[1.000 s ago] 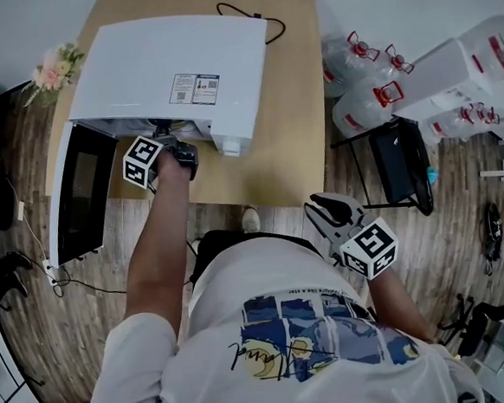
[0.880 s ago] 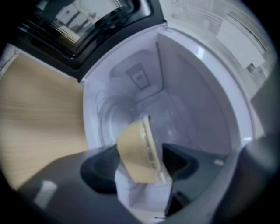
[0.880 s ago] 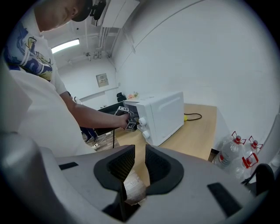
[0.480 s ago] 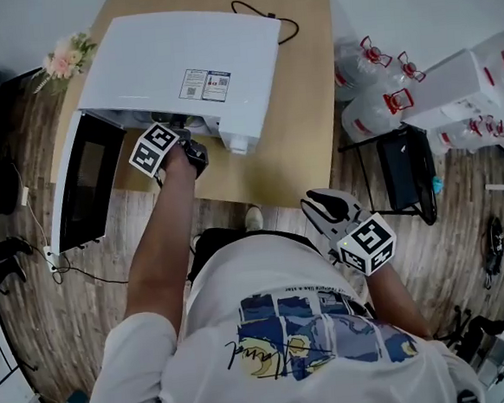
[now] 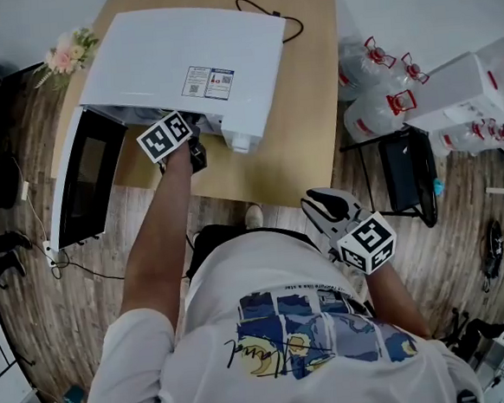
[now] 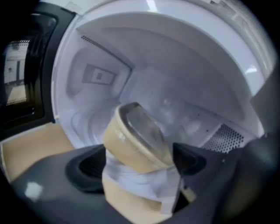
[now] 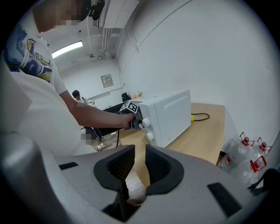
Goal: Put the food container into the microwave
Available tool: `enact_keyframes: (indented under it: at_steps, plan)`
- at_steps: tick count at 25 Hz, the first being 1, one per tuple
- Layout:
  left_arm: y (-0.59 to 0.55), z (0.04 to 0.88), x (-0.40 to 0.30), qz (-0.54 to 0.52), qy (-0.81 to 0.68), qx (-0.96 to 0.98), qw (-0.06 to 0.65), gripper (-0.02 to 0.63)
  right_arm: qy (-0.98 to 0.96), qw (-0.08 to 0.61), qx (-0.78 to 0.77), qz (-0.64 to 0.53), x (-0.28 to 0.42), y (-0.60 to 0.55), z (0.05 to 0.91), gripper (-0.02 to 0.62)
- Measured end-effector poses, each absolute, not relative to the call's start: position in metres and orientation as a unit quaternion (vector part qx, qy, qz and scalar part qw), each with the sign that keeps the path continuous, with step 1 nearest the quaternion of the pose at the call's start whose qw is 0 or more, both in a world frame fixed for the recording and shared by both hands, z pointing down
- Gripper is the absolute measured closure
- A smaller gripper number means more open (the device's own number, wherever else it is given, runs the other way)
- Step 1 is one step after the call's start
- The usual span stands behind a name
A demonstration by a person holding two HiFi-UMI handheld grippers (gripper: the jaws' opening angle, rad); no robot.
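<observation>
A white microwave [image 5: 189, 58] stands on the wooden table [image 5: 303, 131] with its dark door [image 5: 82, 188] swung open to the left. My left gripper [image 5: 178, 141] reaches into the cavity mouth, shut on the food container [image 6: 135, 140], a beige tub with a clear lid, tilted. In the left gripper view the white cavity [image 6: 166, 78] surrounds the container, and the left gripper [image 6: 138, 164] clamps its lower part. My right gripper [image 5: 336, 216] hangs by the person's waist, away from the table, jaws together on nothing. The right gripper view shows the right gripper [image 7: 140, 164] and the microwave [image 7: 168, 116] from the side.
Water jugs [image 5: 368, 74] and a black stool [image 5: 401, 167] stand on the floor right of the table. Flowers [image 5: 67, 54] sit at the table's back left corner. A black cable [image 5: 263, 13] runs behind the microwave. The open door juts out over the floor at left.
My left gripper has pushed forward and slightly right, carrying the container deeper into the microwave opening. The right gripper has stayed where it was.
</observation>
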State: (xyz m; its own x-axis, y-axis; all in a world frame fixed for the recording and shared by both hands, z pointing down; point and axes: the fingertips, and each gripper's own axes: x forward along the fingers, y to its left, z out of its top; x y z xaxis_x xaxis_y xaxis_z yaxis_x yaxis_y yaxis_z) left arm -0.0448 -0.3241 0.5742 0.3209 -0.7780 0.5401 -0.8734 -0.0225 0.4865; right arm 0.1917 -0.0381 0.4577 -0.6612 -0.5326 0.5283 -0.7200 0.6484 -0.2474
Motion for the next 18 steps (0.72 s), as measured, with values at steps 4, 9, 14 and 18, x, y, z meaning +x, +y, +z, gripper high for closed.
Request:
enact_keyframes:
  at_steps: [4, 9, 14, 18]
  plan:
    - [-0.32, 0.577, -0.042, 0.116, -0.566, 0.736, 0.352, 0.133, -0.884, 0.211, 0.35, 0.225, 0.191, -0.04, 0.459, 0.528]
    - [-0.309, 0.589, -0.042, 0.158, -0.541, 0.75, 0.346, 0.115, -0.888, 0.211, 0.34, 0.225, 0.186, -0.043, 0.459, 0.528]
    - [-0.301, 0.594, -0.046, 0.221, -0.538, 0.755, 0.304, 0.112, -0.891, 0.211, 0.334, 0.224, 0.182, -0.043, 0.46, 0.528]
    - [-0.294, 0.597, -0.054, 0.219, -0.544, 0.747, 0.313, 0.112, -0.893, 0.213, 0.329, 0.222, 0.18, -0.042, 0.46, 0.528]
